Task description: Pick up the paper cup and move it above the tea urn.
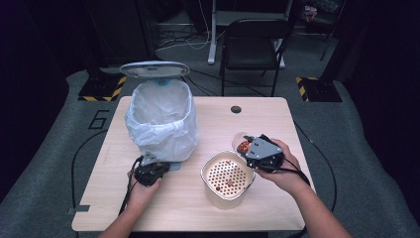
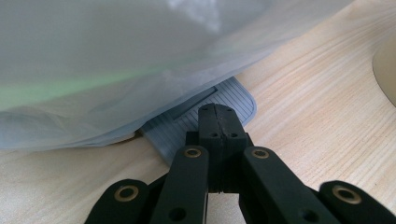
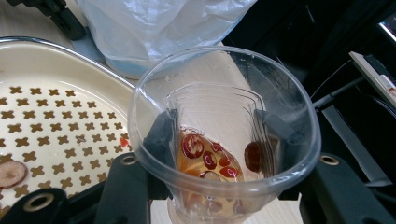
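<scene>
Clear plastic cup (image 3: 224,135), thin-walled and ribbed, sits clamped between the fingers (image 3: 161,133) of the right gripper (image 1: 258,152), squeezed slightly oval; it is tipped toward the cream strainer bin (image 1: 228,179), presumably so the liquid drains through while the solids stay on top. Red fruit slices (image 3: 205,156) and amber liquid remain pooled in the cup's lower side. Perforated insert (image 3: 56,121) is matte cream with cross-shaped holes; one slice (image 3: 10,173) already lies on it. Left gripper (image 1: 151,171) has its fingers (image 2: 215,128) pressed fully together with nothing between them, tips bearing down on the ribbed grey pedal (image 2: 187,126) of the waste bin (image 1: 161,119), likely to keep the lid (image 1: 154,69) raised for the dregs. Translucent white liner (image 2: 116,65), crinkled and glossy, drapes over the bin's sides. Pale wood-grain worktop (image 1: 188,208) carries both containers, standing near each other.
</scene>
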The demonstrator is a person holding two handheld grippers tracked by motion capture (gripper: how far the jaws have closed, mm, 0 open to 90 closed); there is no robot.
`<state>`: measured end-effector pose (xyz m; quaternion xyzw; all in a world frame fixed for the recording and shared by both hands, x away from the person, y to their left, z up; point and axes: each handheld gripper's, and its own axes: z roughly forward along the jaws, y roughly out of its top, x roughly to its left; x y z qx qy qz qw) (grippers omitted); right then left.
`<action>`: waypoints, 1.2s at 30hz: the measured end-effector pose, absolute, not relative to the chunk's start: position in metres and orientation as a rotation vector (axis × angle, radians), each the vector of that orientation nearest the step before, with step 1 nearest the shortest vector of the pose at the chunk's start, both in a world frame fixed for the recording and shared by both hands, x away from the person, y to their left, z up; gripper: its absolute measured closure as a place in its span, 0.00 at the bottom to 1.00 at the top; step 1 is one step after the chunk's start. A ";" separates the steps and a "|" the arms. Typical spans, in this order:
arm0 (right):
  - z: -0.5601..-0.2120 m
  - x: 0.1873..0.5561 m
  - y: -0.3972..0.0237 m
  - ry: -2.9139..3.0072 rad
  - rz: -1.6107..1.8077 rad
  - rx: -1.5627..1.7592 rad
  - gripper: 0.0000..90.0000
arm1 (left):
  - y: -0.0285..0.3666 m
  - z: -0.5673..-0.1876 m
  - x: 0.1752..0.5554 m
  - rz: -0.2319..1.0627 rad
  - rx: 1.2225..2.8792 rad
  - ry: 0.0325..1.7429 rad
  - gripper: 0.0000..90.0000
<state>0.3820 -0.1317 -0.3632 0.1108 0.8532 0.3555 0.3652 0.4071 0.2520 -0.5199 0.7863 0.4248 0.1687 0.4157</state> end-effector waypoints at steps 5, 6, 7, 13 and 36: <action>-0.365 0.387 -0.132 2.208 0.937 0.253 0.57 | 0.252 -0.520 0.407 0.425 1.975 1.066 1.00; -0.365 0.388 -0.132 2.208 0.938 0.238 0.58 | 0.252 -0.520 0.407 0.425 1.976 1.066 1.00; -0.365 0.388 -0.132 2.212 0.942 0.227 0.58 | 0.252 -0.520 0.407 0.425 1.977 1.065 1.00; -0.364 0.391 -0.126 2.231 0.928 0.128 0.58 | 0.252 -0.520 0.407 0.430 1.977 1.066 1.00; -0.363 0.376 -0.109 2.187 0.789 -0.107 0.58 | 0.252 -0.520 0.407 0.436 1.982 1.061 1.00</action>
